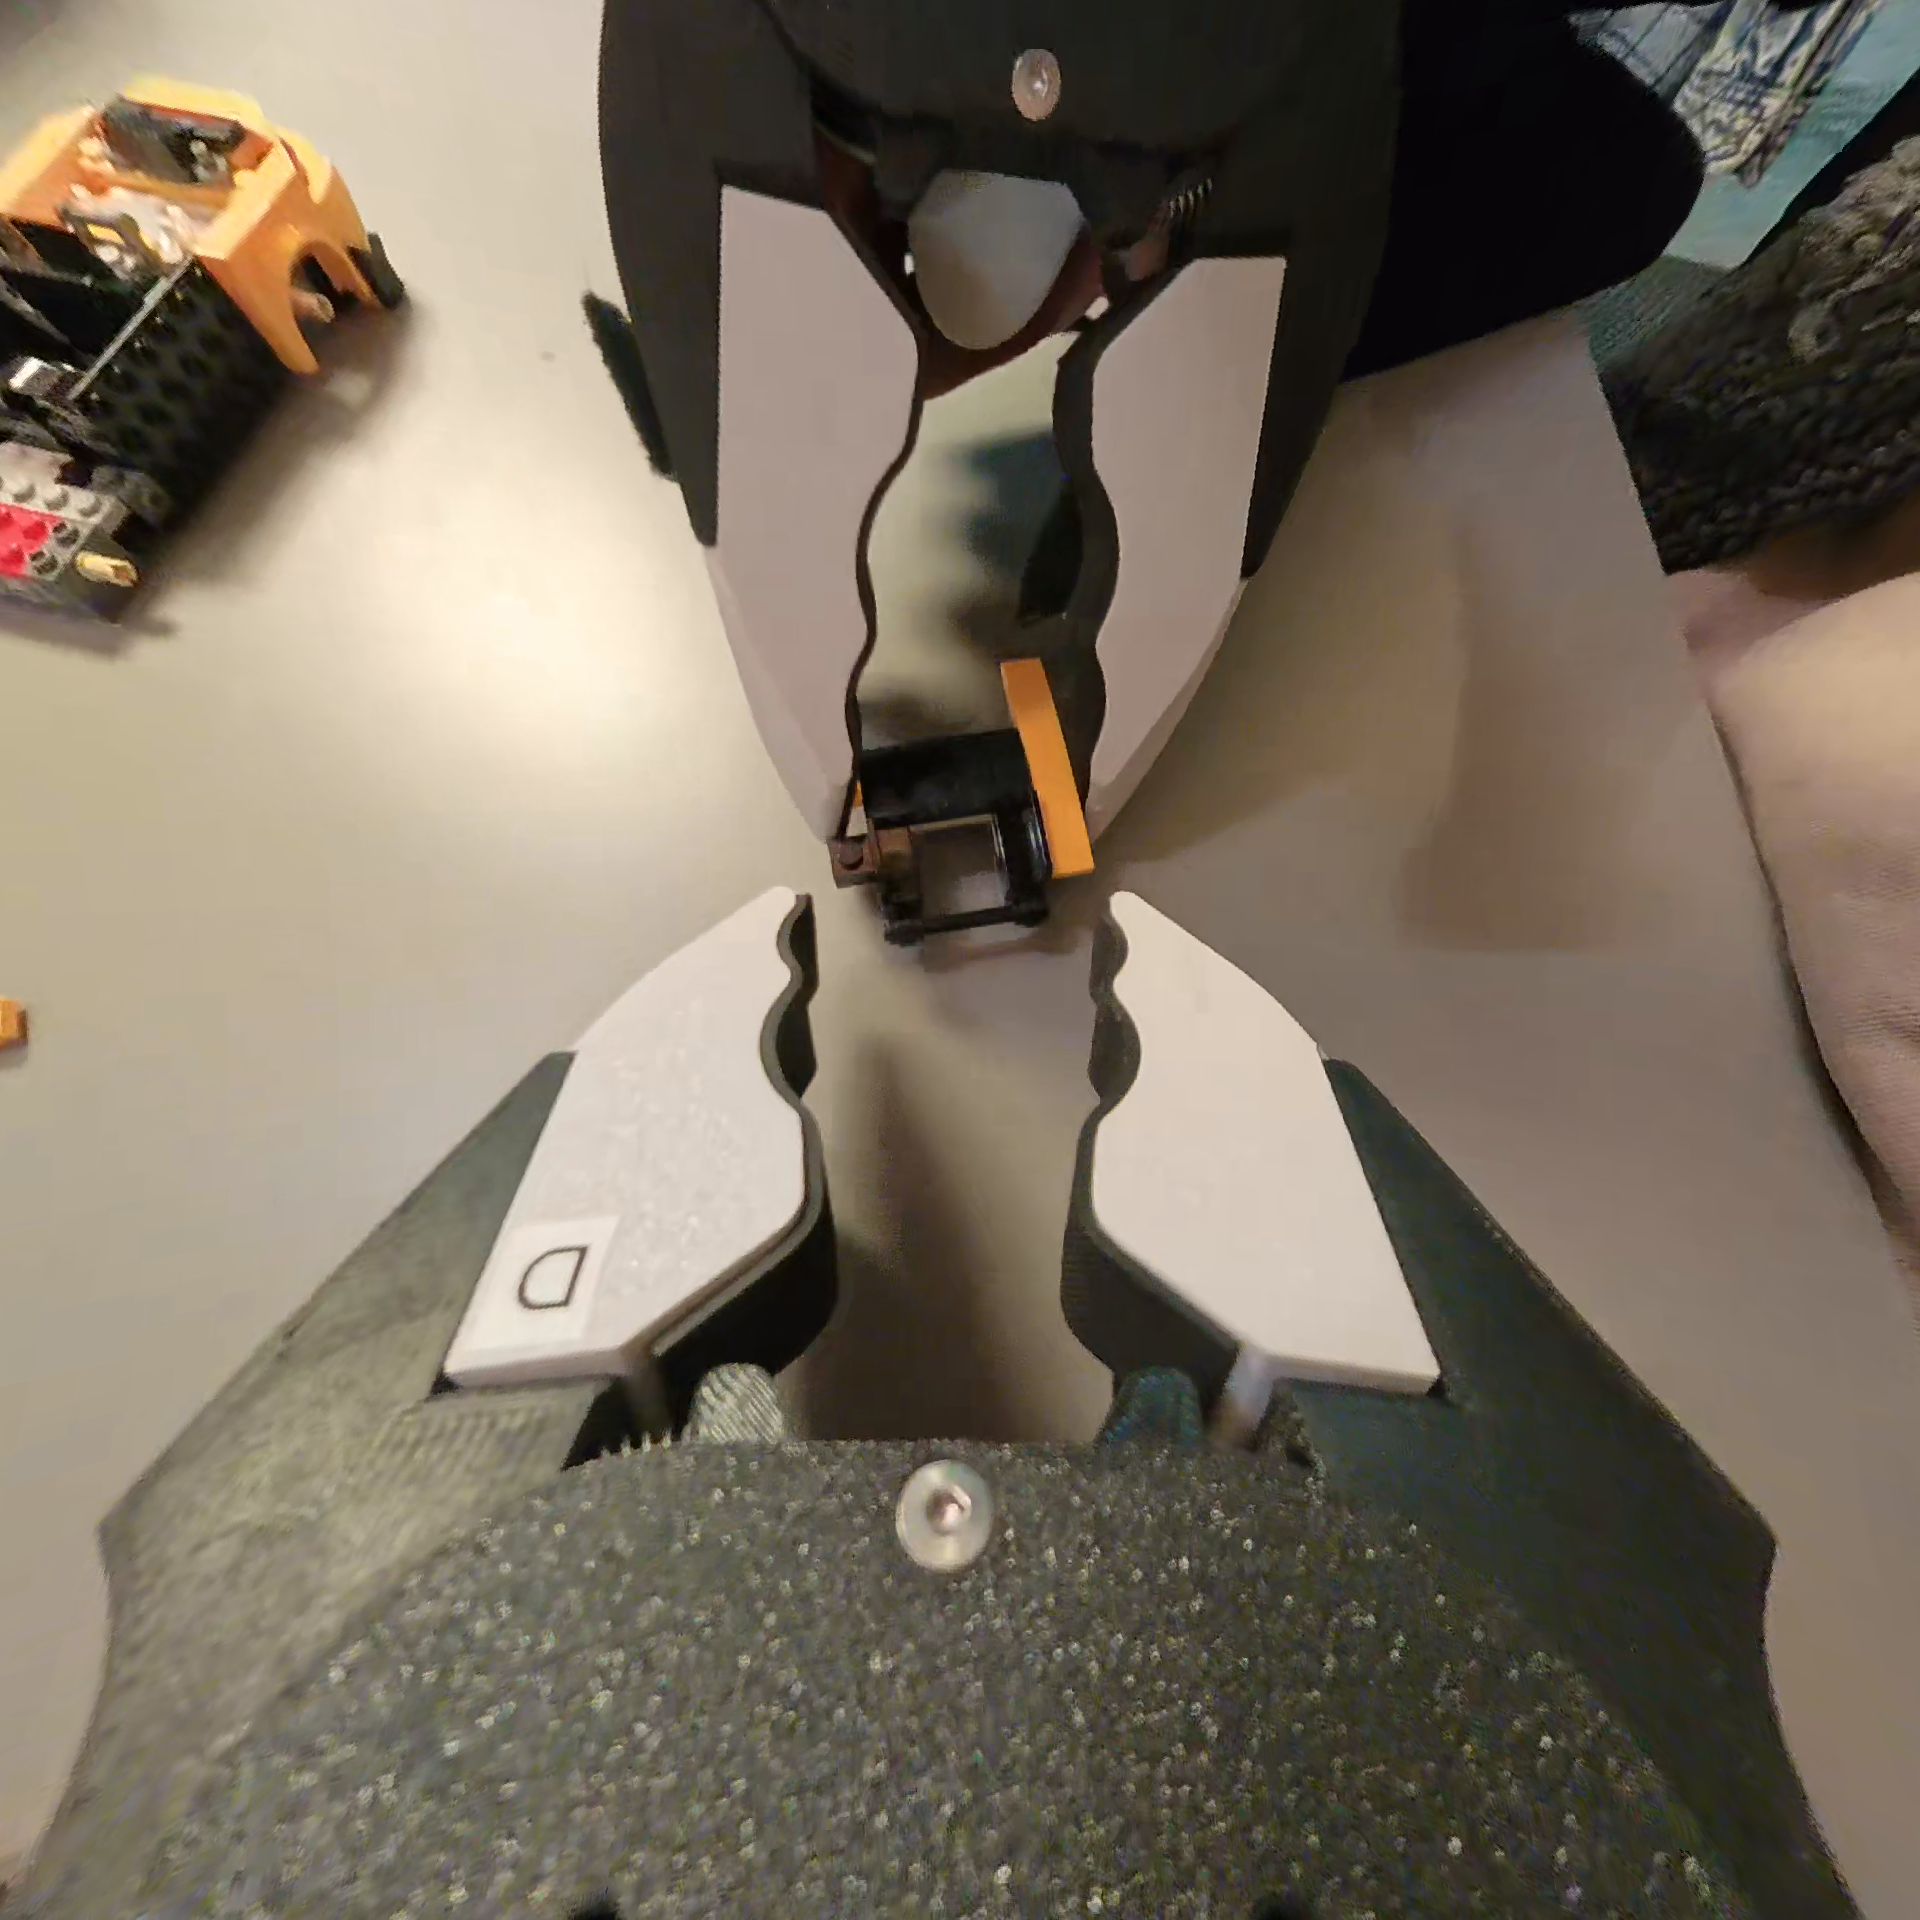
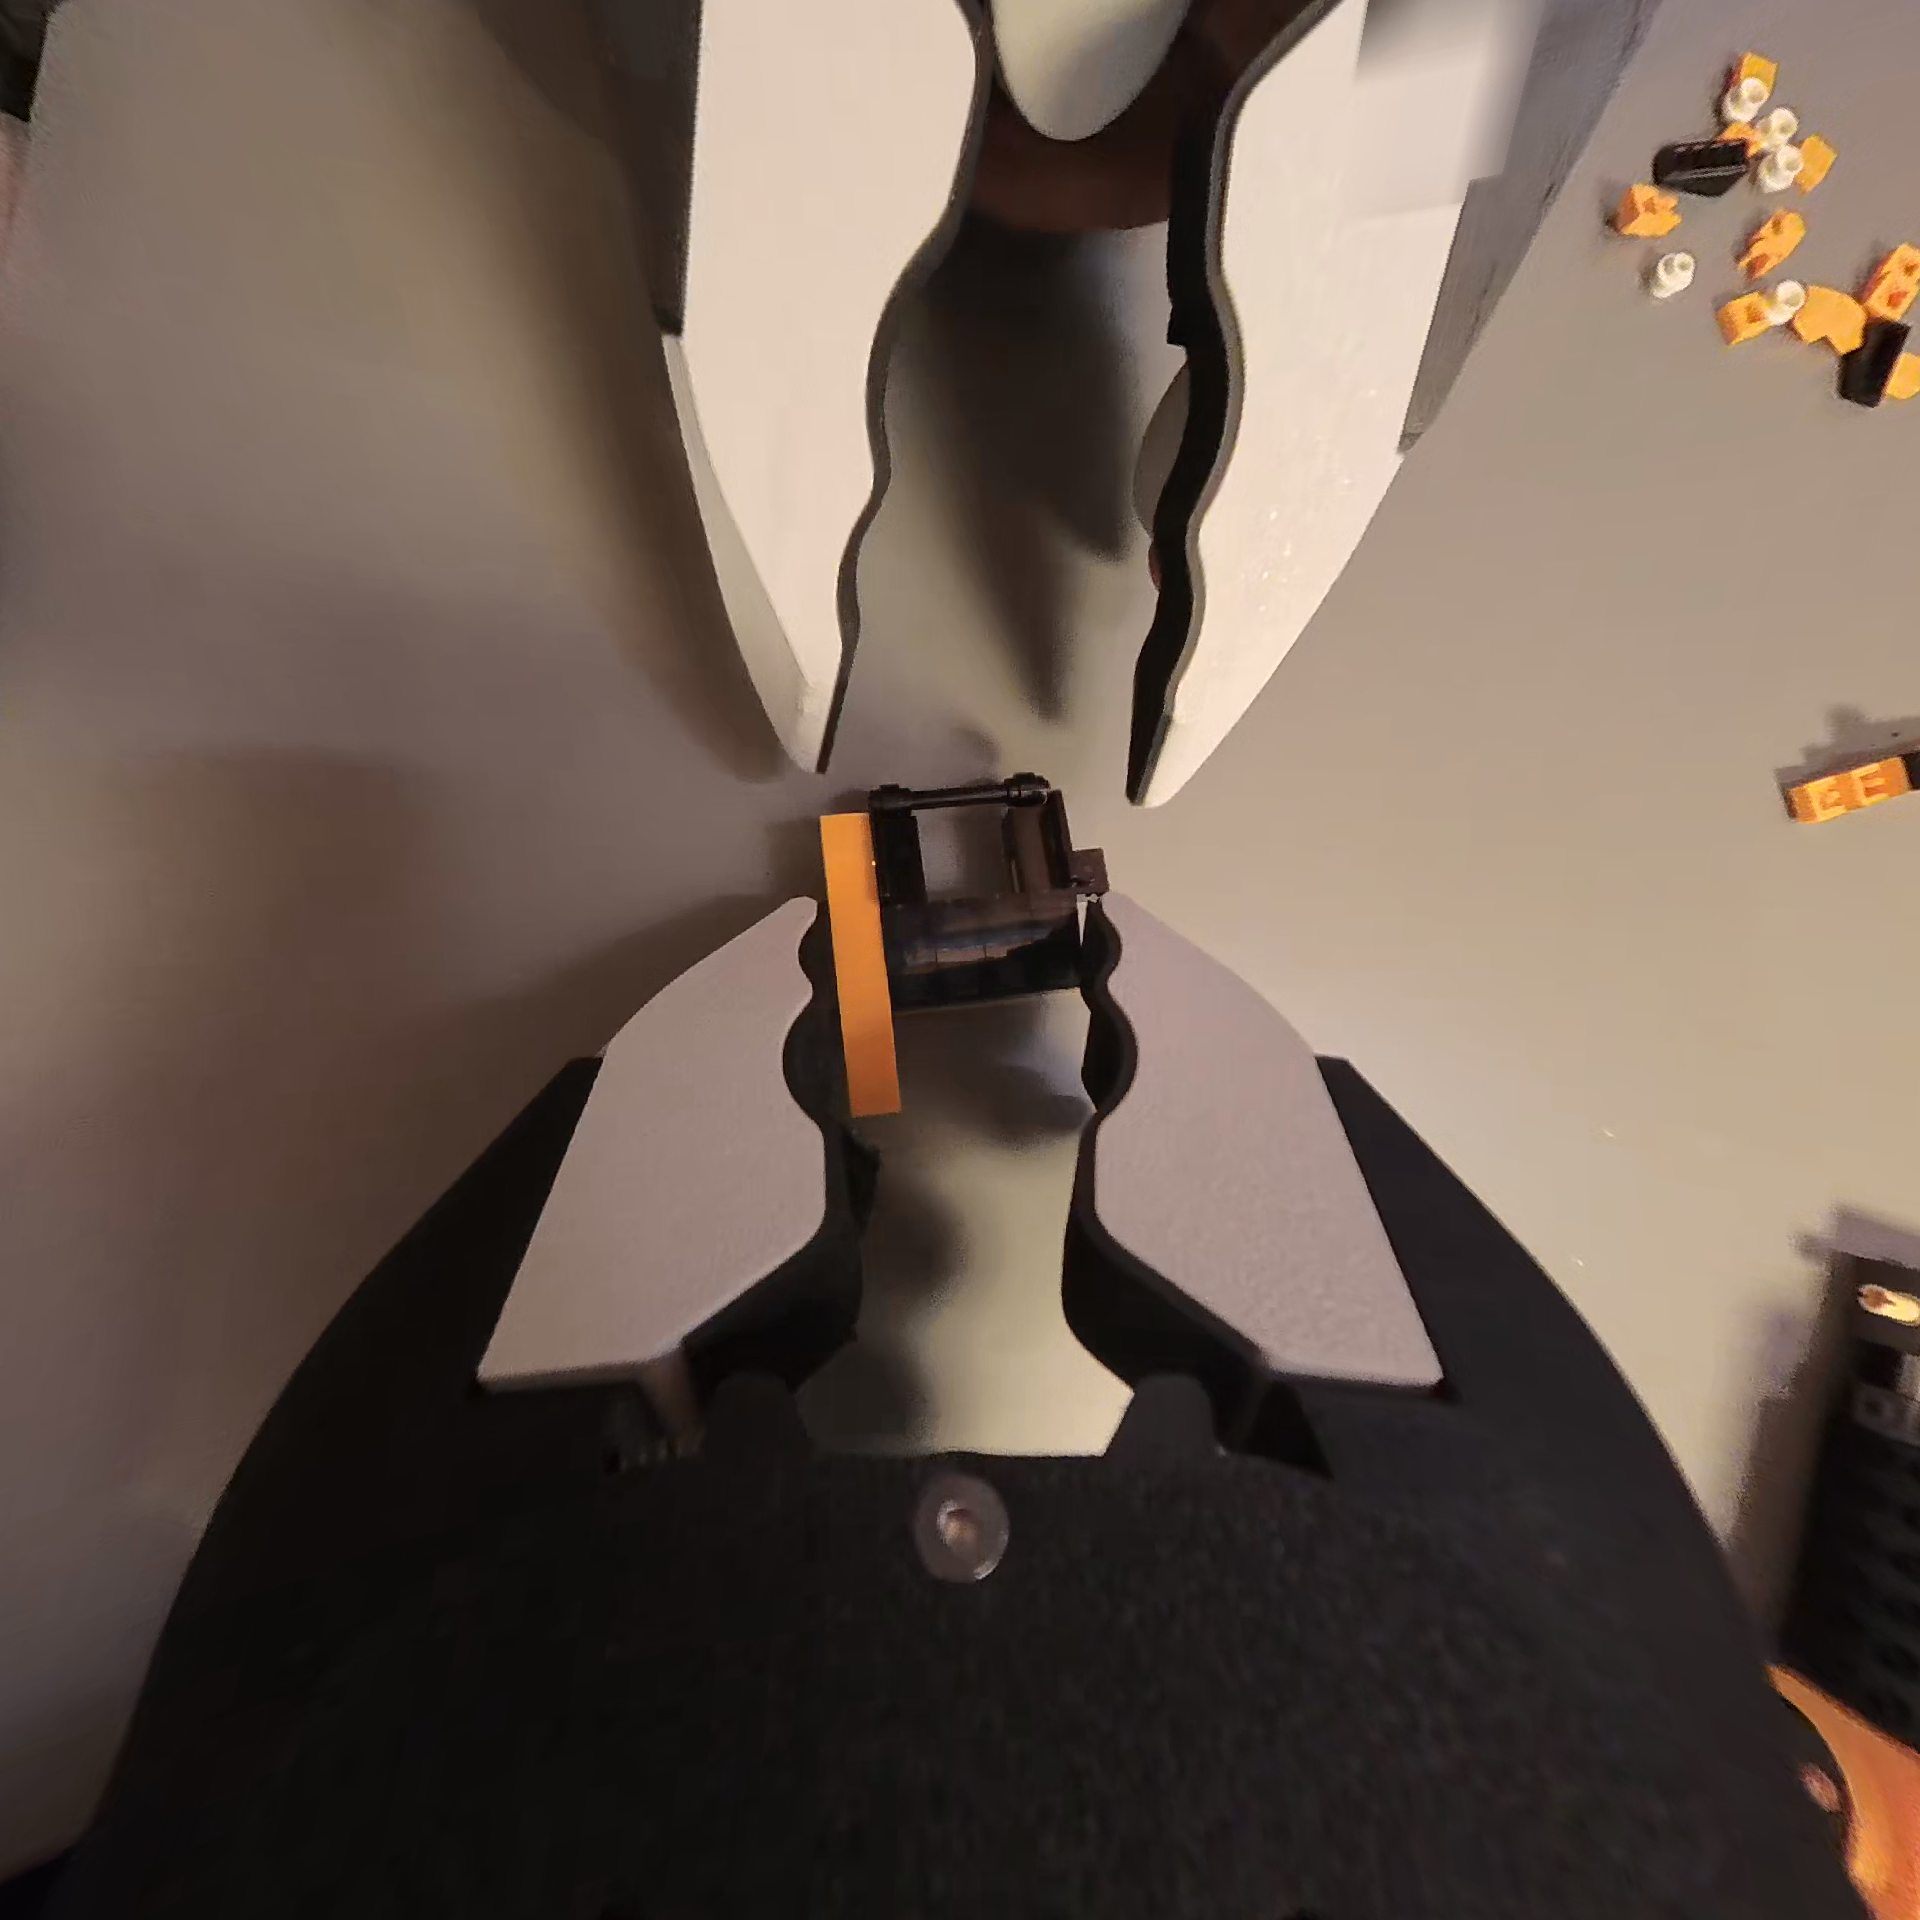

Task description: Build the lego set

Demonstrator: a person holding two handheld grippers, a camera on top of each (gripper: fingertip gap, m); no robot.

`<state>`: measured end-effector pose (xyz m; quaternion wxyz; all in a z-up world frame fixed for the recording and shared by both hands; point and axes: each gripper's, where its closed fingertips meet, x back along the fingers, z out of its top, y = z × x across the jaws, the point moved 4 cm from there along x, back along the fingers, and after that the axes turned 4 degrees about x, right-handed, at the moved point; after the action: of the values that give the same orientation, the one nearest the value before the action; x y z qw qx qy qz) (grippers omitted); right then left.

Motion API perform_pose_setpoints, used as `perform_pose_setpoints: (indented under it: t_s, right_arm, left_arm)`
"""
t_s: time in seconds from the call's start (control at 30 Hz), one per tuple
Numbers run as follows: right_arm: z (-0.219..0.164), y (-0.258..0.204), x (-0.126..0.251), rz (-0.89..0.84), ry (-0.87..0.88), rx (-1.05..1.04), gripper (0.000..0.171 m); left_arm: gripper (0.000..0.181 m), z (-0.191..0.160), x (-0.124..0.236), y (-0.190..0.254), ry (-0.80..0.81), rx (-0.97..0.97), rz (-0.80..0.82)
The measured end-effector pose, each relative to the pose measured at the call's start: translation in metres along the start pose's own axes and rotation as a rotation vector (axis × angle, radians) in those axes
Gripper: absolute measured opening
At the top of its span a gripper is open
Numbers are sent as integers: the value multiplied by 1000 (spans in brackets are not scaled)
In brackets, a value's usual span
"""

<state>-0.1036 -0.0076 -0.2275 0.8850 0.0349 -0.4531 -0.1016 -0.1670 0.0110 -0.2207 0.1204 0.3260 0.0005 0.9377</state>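
A small black Lego sub-assembly with a flat orange tile along one side sits between my right gripper's fingers, which are shut on it, low over the grey table. In the left wrist view the same sub-assembly shows in the right gripper coming from the top. My left gripper is open and empty, tip to tip with the right one, its fingertips just short of the sub-assembly's thin black bar. The left gripper also shows in the right wrist view.
A partly built orange and black model stands at the far left. A small orange piece lies at the left edge. Several loose orange, white and black pieces and an orange brick lie to the right. Beige cloth borders the table. Less than 4 cm separates the two grippers' tips. Left tips and right tips are each some 15 cm from the small orange piece. Seen from the right wrist view as well.
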Motion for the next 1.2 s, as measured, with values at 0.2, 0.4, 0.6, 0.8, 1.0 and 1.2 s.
perform_pose_setpoints:
  t_s: [0.2, 0.4, 0.6, 0.8, 1.0, 1.2]
  right_arm:
    - [3, 1, -3, -17, 21, -14, 46]
    - [4, 5, 10, -114, 101, -89, 56]
    - [-5, 36, 61, -517, 274, -356, 54]
    - [-59, 70, 90, -921, 242, -734, 4]
    - [-85, 77, 85, -1004, 173, -821, 0]
    - [-85, 77, 84, -1011, 178, -809, 0]
  left_arm:
    - [44, -5, -9, -1, -68, -30, 43]
    - [33, -7, -9, -6, -88, -48, 90]
    - [36, 10, 17, -30, 89, 52, 208]
    - [0, 15, 61, -78, 283, 261, 577]
    - [0, -3, 70, -98, 207, 298, 741]
    - [0, -9, 71, -102, 188, 289, 775]
